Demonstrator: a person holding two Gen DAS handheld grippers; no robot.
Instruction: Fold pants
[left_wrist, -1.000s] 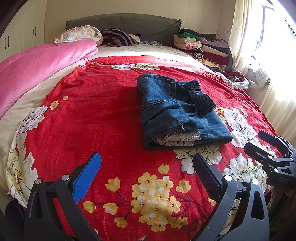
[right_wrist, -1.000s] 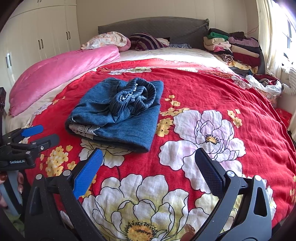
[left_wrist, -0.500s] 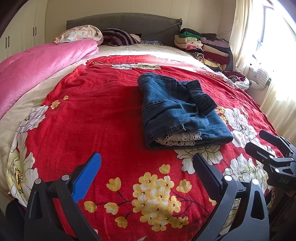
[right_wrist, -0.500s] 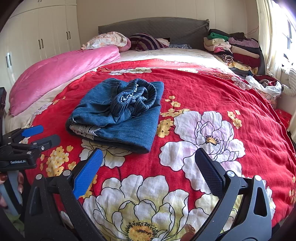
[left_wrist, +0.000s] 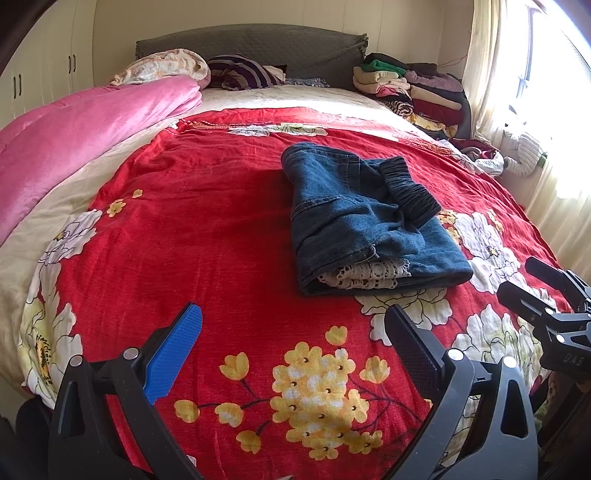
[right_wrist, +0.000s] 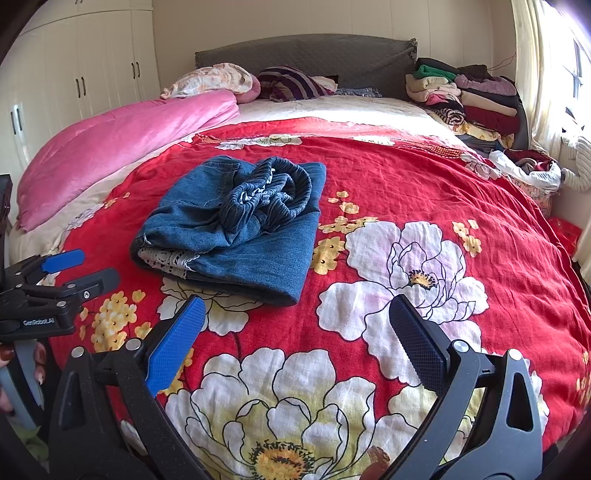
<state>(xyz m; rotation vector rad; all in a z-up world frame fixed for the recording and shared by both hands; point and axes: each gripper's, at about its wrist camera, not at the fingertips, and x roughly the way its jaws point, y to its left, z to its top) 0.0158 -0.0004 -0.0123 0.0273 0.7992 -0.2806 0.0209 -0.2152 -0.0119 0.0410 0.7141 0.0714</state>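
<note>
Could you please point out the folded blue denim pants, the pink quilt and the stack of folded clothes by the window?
folded blue denim pants (left_wrist: 354, 221), left wrist view, on the top denim layer.
pink satin quilt (right_wrist: 122, 144), right wrist view, on its upper surface.
stack of folded clothes (right_wrist: 476, 99), right wrist view, mid-pile.

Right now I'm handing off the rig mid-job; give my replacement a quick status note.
Left gripper: open, empty, hovering over the red floral bedspread.
Right gripper: open, empty, also short of the pants.
Denim pants: folded into a compact bundle mid-bed, elastic waistband bunched on top, lace trim showing at the near edge.
Done: folding looks complete.
Left: perhaps tidy the waistband.
</note>
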